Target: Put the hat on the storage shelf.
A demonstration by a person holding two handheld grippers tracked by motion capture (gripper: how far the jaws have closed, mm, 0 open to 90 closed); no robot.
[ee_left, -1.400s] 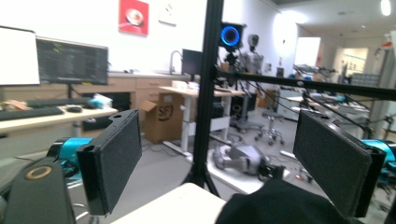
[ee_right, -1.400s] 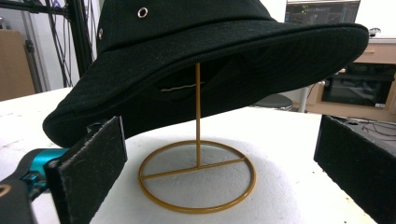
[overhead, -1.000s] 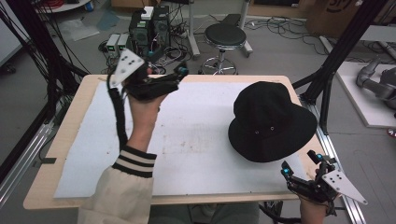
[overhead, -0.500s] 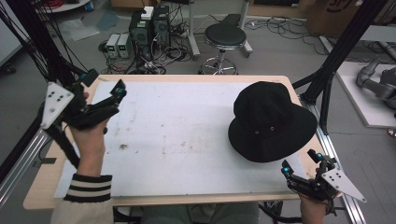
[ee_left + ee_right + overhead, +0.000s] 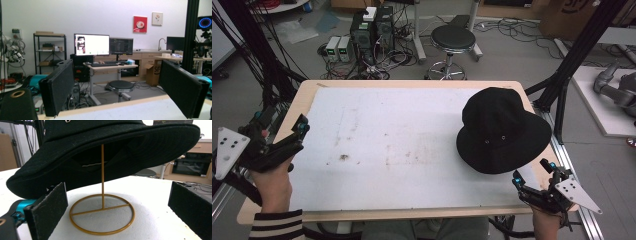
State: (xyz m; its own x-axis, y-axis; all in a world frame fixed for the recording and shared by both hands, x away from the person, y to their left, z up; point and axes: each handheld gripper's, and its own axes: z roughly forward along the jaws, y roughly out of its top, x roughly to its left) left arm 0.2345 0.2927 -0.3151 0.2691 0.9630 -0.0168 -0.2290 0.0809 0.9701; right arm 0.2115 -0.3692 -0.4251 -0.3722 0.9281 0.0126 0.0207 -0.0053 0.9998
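A black bucket hat (image 5: 503, 131) is seen perched on a gold wire stand (image 5: 102, 213), its ring base resting on the white tabletop (image 5: 387, 150) toward 3 o'clock. No containers can be made out. The right hand-held gripper (image 5: 537, 176) is held at the near edge around 5 o'clock, just beside the hat's brim, its jaws spread apart with nothing between them. The left hand-held gripper (image 5: 282, 129) is held at 9 o'clock, well apart from the hat, jaws likewise apart and empty.
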